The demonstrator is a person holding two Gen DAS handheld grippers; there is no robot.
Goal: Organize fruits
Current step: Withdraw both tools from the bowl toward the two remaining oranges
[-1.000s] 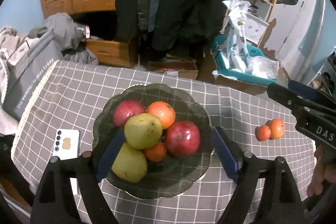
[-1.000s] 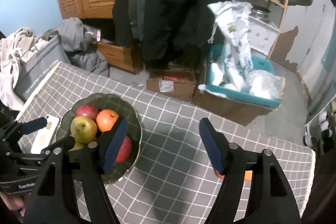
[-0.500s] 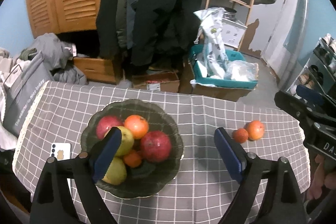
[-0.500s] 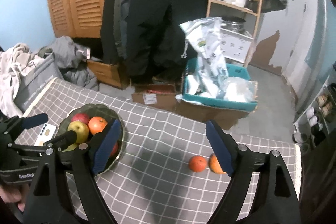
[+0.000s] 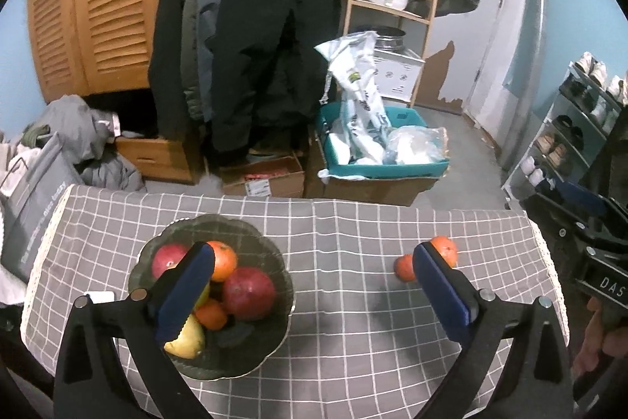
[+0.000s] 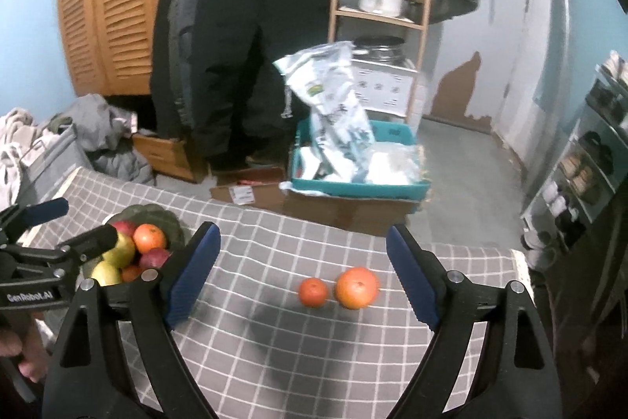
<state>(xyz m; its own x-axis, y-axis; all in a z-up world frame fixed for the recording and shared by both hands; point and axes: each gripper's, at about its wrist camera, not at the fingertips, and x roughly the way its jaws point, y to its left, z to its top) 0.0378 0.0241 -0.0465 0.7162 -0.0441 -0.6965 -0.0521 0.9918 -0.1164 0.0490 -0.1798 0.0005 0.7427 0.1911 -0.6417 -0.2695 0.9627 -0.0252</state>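
A dark glass bowl (image 5: 271, 254) on the grey checked tablecloth holds red apples (image 5: 248, 292), oranges (image 5: 222, 259) and yellow-green pears (image 5: 186, 340). It also shows at the left of the right wrist view (image 6: 172, 222). Two oranges lie loose on the cloth, a small one (image 6: 313, 292) and a larger one (image 6: 356, 287), also seen in the left wrist view (image 5: 444, 249). My left gripper (image 5: 314, 285) is open and empty, above the table between bowl and loose oranges. My right gripper (image 6: 302, 273) is open and empty, above and just short of the two loose oranges.
A white phone (image 5: 101, 297) lies on the cloth left of the bowl. Beyond the table's far edge are cardboard boxes (image 5: 271, 179), a teal bin with bags (image 5: 376, 160), hanging coats and a wooden shelf. A shoe rack (image 5: 581, 128) stands at the right.
Both grippers have pulled back and risen, so more of the table shows. The left gripper has left the bowl and swung right. The loose oranges now sit between the right gripper's fingers.
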